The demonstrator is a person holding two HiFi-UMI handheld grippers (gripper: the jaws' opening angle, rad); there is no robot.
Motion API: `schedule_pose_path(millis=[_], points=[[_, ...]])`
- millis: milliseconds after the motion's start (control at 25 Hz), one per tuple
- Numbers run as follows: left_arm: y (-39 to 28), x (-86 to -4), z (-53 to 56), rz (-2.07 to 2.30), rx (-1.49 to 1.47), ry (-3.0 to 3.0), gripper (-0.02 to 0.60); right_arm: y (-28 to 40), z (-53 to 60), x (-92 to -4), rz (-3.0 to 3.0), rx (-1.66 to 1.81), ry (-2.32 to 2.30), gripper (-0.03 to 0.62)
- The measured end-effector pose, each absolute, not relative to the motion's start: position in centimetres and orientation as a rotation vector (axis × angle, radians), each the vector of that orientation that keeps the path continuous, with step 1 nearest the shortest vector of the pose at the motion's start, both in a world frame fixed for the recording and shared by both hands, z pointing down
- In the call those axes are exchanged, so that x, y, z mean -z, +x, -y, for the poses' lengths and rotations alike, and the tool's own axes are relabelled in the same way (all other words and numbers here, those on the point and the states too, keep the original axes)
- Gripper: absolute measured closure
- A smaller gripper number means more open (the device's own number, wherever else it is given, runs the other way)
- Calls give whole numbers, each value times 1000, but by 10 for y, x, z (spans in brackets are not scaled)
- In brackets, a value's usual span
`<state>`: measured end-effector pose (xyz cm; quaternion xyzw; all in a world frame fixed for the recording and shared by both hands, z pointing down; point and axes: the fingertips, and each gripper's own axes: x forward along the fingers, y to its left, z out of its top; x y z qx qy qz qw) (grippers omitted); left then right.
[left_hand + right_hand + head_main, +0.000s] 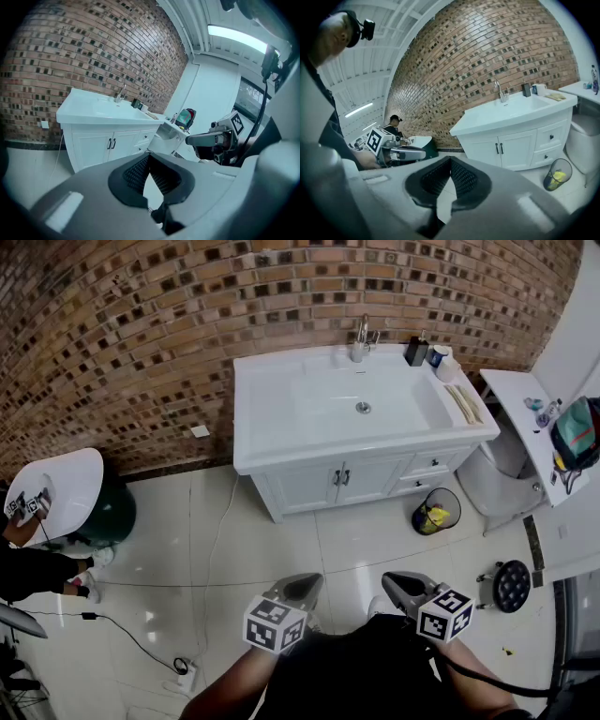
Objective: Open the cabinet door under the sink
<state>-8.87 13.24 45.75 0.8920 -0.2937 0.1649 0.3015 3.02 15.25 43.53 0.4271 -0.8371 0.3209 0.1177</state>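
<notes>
Far ahead of left tool (305, 580) and right tool (393, 579), cabinet door (314, 487) sits shut.

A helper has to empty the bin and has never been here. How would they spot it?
Find the white sink cabinet against the brick wall. On the floor by its right front corner, before the toilet, stands the bin. It is a dark round basket with yellow rubbish inside, unlike the flat black disc nearby.
</notes>
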Motion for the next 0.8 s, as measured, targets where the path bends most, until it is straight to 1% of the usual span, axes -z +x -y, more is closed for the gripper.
schedule_pose_path(millis=[160,320,800], points=[[-97,-459,-123,775,-432,2371,570,23,-146,-436,2446,-930,1262,592],[-95,-465,-113,787,-435,2363,569,31,-135,-440,2440,-922,1251,592],[-46,-466,-36,1003,-409,2296,569,74,-38,-442,2559,-896,991,592]])
